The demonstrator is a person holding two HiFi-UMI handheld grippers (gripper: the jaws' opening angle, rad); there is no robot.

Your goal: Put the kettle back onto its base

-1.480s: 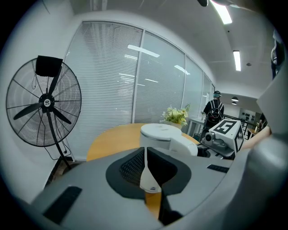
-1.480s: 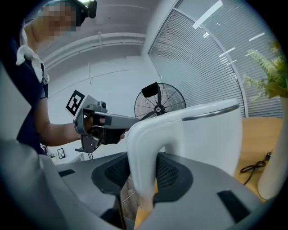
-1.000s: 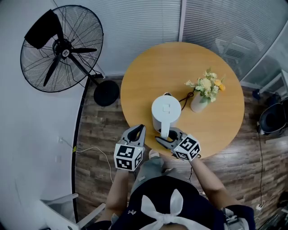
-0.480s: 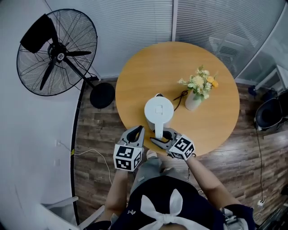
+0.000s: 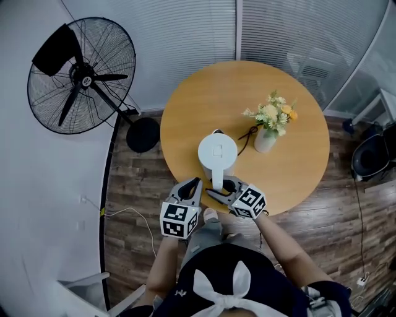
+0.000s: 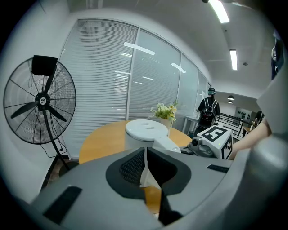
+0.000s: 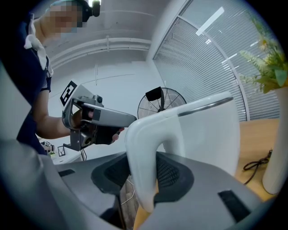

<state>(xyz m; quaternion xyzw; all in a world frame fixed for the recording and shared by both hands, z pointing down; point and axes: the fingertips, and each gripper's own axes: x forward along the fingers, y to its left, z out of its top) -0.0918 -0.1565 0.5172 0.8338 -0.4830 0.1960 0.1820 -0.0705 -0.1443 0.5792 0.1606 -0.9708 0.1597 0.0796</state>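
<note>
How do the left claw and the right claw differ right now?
The left claw is shut with nothing between its jaws; the right claw is clamped on the handle of the kettle. The left claw sits clear of the kettle, off to its left; the right claw lines up with the handle. Both point toward the kettle.

Bright even indoor light, ceiling strips [image 6: 220,11] glaring, faint shadows, fisheye bending with dark corners, foreground perhaps soft.
</note>
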